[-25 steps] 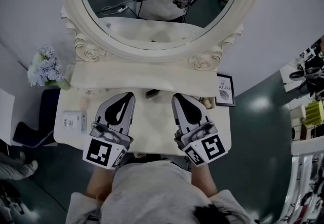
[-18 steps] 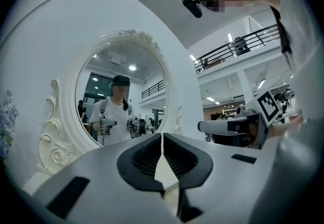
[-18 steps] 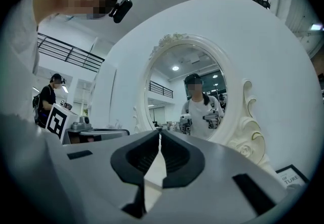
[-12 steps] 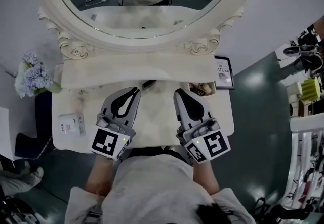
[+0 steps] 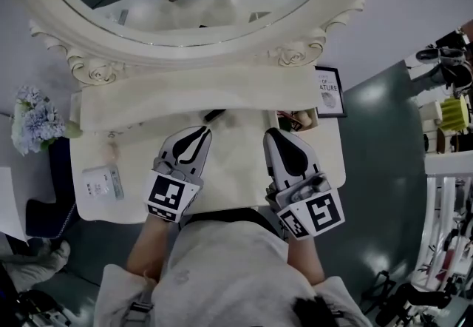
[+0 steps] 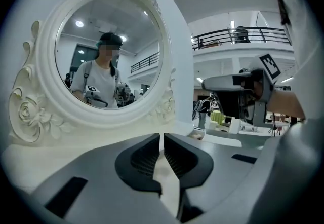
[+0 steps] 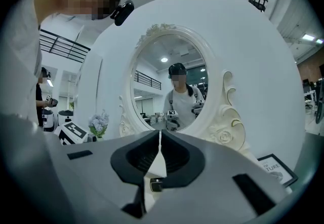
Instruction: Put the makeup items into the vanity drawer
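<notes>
Head view, hovering over the counter (image 5: 235, 170) with left tongs (image 5: 200, 131) and right tongs (image 5: 274, 133) both pinched together, gripping nothing. Eyeing the dark makeup stick (image 5: 214, 115) lying slantwise by the back edge, just beyond the left tongs, so probably going left-handed.

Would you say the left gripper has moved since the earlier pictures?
Yes. The left gripper moved in over the table: its cube, earlier past the front edge, now sits mostly inside.
</notes>
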